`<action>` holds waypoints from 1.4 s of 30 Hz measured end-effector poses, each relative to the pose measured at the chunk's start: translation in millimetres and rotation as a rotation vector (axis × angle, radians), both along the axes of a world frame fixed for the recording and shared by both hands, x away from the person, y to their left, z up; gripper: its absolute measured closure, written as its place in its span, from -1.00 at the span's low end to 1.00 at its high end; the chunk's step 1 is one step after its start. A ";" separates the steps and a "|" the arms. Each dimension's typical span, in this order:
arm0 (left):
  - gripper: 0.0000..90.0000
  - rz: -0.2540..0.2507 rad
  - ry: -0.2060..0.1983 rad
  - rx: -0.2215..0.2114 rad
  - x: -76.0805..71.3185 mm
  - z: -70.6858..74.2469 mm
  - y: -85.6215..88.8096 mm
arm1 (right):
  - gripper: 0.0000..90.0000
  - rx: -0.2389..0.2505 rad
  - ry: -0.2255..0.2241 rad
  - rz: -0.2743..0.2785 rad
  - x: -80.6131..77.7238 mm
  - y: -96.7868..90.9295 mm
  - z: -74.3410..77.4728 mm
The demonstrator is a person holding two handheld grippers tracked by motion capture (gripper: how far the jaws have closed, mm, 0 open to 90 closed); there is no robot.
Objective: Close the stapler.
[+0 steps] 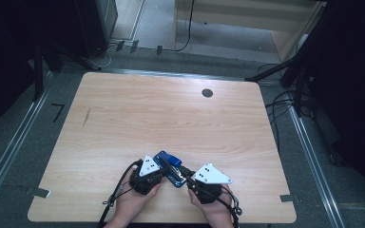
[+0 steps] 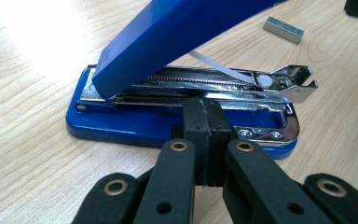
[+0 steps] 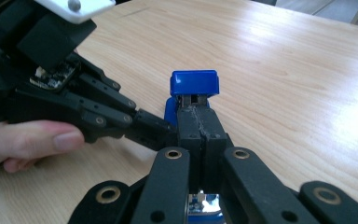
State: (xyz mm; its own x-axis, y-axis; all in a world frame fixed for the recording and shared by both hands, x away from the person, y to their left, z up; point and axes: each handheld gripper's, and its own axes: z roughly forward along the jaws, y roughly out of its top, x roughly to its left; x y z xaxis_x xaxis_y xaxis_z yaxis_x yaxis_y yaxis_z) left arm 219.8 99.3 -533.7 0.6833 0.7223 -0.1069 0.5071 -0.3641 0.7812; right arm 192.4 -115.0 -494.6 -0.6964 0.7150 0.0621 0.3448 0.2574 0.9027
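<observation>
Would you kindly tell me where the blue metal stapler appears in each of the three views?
High view: the blue metal stapler lies near the table's front edge, between both grippers.
Left gripper view: centre, lid raised, magazine exposed.
Right gripper view: centre, end-on, beyond the shut jaws.
Shared landmark: the light wooden table.

The whole wooden table (image 1: 171, 114) is taken in from up high on the person's side, looking forward and down, with floor and cables seen past the far edge. The left gripper view is shot super close and low along its own jaws, side-on to the blue stapler (image 2: 177, 116). The right gripper view is aimed just as low, end-on at the same stapler (image 3: 194, 84), with the tabletop stretching away behind. The stapler (image 1: 168, 167) and the wood around it are shared by all three views
</observation>
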 end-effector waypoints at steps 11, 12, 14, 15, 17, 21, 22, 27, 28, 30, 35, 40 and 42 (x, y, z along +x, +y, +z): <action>1.00 -0.001 -0.006 0.007 -0.6 0.2 -0.6 | 1.00 0.010 -0.019 0.003 5.2 5.3 7.1; 1.00 0.002 -0.009 0.010 -0.9 0.1 -0.9 | 1.00 0.008 -0.023 0.003 5.9 5.8 7.7; 1.00 0.002 -0.012 0.010 -1.0 0.0 -1.2 | 1.00 0.009 -0.020 0.004 6.7 6.9 9.0; 1.00 0.003 -0.012 0.009 -1.0 0.0 -1.3 | 1.00 0.007 -0.022 0.006 7.3 7.3 9.7; 1.00 0.002 -0.011 0.009 -1.0 0.0 -1.2 | 1.00 0.008 -0.026 0.008 8.9 8.2 10.9; 1.00 0.000 -0.007 0.010 -0.9 0.2 -0.9 | 1.00 0.005 -0.034 0.013 11.8 10.3 13.7; 1.00 0.001 -0.008 0.010 -0.9 0.2 -0.9 | 1.00 0.008 -0.031 0.013 12.2 11.1 14.4; 1.00 -0.001 -0.009 0.009 -0.8 0.2 -0.8 | 1.00 0.004 -0.040 0.017 16.3 14.4 17.7; 1.00 -0.001 -0.011 0.011 -0.9 0.1 -0.9 | 1.00 0.003 -0.039 0.019 17.0 15.1 18.6; 1.00 -0.003 -0.012 0.013 -1.0 0.3 -1.0 | 1.00 -0.001 -0.045 0.022 18.6 16.5 19.8; 1.00 -0.004 -0.014 0.013 -1.1 0.2 -1.0 | 1.00 -0.001 -0.051 0.023 21.3 19.7 21.9; 1.00 -0.004 -0.016 0.016 -1.2 0.2 -1.2 | 1.00 0.003 -0.054 0.026 24.0 22.1 23.2; 1.00 -0.006 -0.014 0.014 -1.0 0.2 -1.0 | 1.00 0.005 -0.054 0.027 25.0 23.8 24.1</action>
